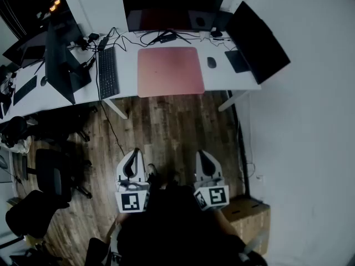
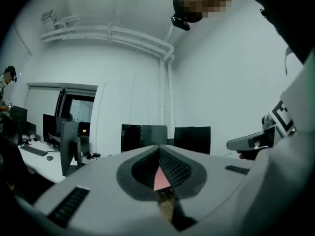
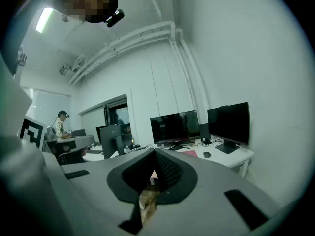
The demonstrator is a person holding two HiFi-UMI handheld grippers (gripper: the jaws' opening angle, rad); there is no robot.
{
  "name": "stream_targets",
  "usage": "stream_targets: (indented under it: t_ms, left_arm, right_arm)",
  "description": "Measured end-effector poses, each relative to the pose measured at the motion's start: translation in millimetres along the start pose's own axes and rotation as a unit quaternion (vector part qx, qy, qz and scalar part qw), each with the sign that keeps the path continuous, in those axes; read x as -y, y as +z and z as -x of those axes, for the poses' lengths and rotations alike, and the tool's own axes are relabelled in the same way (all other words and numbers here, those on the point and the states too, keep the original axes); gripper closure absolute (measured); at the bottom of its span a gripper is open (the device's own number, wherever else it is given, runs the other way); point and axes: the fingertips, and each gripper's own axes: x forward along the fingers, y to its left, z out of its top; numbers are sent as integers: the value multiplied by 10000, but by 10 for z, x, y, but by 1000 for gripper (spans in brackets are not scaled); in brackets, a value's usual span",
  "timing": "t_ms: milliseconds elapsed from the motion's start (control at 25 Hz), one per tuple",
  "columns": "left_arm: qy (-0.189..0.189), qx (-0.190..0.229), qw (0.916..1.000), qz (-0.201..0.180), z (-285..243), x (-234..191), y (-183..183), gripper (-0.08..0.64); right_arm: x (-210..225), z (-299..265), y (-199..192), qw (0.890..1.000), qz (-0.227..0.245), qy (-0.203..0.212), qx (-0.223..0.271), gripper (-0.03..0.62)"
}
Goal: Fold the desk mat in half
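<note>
Office room: white wall on the right, wood floor, and a white bench along the far side. The left tongs and right tongs are held side by side over the floor, close to the person's body and well apart from the bench. Both point toward the bench. In the left gripper view the left tongs have their jaws pressed together with nothing between them. The right gripper view shows the same for the right tongs: jaws together and empty. Each carries its marker cube at the rear, seen from the head view. The mat, pink, lies flat and unfolded on the bench, its near edge at the bench's front edge. Neither pair of tongs touches it. A keyboard lies just left of the mat and a mouse just right of it. A dark monitor stands behind the mat, and a second monitor stands angled at the bench's right end. Cables trail along the back of the bench. A cardboard box sits on the floor by the wall, right of the person. Black chairs stand to the left. In the right gripper view a person sits at another desk farther off.
</note>
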Motion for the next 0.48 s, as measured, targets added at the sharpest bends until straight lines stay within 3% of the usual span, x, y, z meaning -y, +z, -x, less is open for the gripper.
stream_targets:
  t_ms: [320,480]
  left_arm:
    - [64,-23,10000,1,-9,-92,3,553]
    - [69,-34,10000,44,-10,-122,17,554]
  right_arm:
    - [-60,-59,22,10000,17,35,49,586]
    - [-127,-76,95,9998,-210,38,57,586]
